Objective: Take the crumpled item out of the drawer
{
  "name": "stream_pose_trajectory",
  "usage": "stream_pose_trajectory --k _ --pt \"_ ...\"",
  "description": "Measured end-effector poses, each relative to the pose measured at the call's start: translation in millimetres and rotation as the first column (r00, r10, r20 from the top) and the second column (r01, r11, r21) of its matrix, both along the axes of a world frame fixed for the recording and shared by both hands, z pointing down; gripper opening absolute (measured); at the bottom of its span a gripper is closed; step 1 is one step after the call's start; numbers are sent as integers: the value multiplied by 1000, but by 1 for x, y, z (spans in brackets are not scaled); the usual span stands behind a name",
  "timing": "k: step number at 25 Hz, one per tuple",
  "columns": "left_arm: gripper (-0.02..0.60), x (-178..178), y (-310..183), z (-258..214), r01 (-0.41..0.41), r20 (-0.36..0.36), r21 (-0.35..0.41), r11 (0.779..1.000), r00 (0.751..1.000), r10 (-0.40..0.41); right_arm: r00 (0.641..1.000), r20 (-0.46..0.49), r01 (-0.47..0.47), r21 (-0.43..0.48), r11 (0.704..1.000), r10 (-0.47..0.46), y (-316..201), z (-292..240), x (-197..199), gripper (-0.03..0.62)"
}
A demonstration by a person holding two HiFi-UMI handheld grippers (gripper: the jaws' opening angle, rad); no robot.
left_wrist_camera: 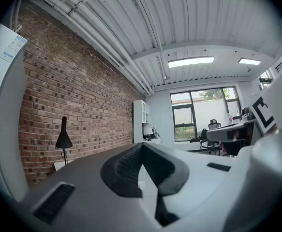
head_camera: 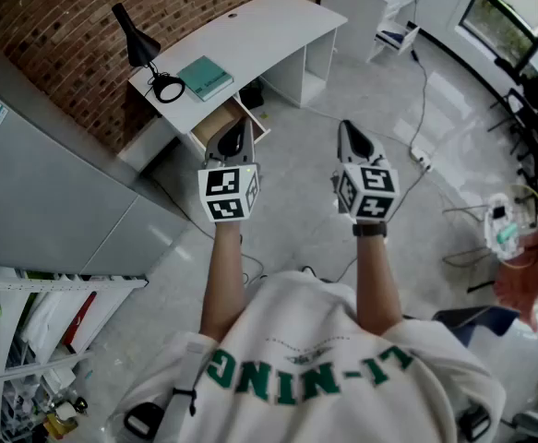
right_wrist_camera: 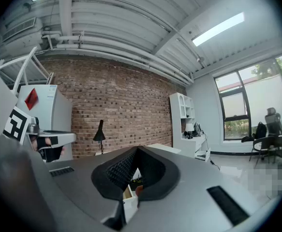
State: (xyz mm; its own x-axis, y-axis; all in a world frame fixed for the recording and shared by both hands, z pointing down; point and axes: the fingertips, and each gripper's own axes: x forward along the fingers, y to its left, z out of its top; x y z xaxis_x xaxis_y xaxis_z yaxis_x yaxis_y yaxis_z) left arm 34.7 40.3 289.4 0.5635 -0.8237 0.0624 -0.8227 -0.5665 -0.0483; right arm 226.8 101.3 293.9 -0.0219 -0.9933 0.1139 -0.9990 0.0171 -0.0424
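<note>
A wooden drawer (head_camera: 209, 125) stands pulled out under the white desk (head_camera: 250, 35), partly hidden behind my left gripper (head_camera: 238, 127). I cannot make out the crumpled item in it. Both grippers are held up at chest height, well short of the desk. In the left gripper view the left gripper (left_wrist_camera: 141, 146) is shut, with nothing between its tips. My right gripper (head_camera: 348, 129) is shut and empty too. In the right gripper view, below the right gripper's (right_wrist_camera: 137, 149) meeting tips, the drawer's (right_wrist_camera: 127, 193) corner shows in the gap.
A black lamp (head_camera: 139, 44) and a teal book (head_camera: 205, 77) sit on the desk. A grey cabinet (head_camera: 47, 183) stands at the left, with a wire rack (head_camera: 29, 340) below it. A cable with a power strip (head_camera: 421, 160) lies on the floor. White shelves (head_camera: 379, 7) stand beyond the desk.
</note>
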Motion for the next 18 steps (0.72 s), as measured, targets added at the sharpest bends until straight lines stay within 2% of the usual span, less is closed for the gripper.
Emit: stream_pose_trajectory --k 11,18 --pt "-6 44 10 -8 48 -3 15 999 999 -48 998 16 65 30 997 -66 2 1 44 -2" --pt "-6 75 24 -2 88 10 5 996 996 -88 988 101 114 45 992 -118 7 12 71 -2"
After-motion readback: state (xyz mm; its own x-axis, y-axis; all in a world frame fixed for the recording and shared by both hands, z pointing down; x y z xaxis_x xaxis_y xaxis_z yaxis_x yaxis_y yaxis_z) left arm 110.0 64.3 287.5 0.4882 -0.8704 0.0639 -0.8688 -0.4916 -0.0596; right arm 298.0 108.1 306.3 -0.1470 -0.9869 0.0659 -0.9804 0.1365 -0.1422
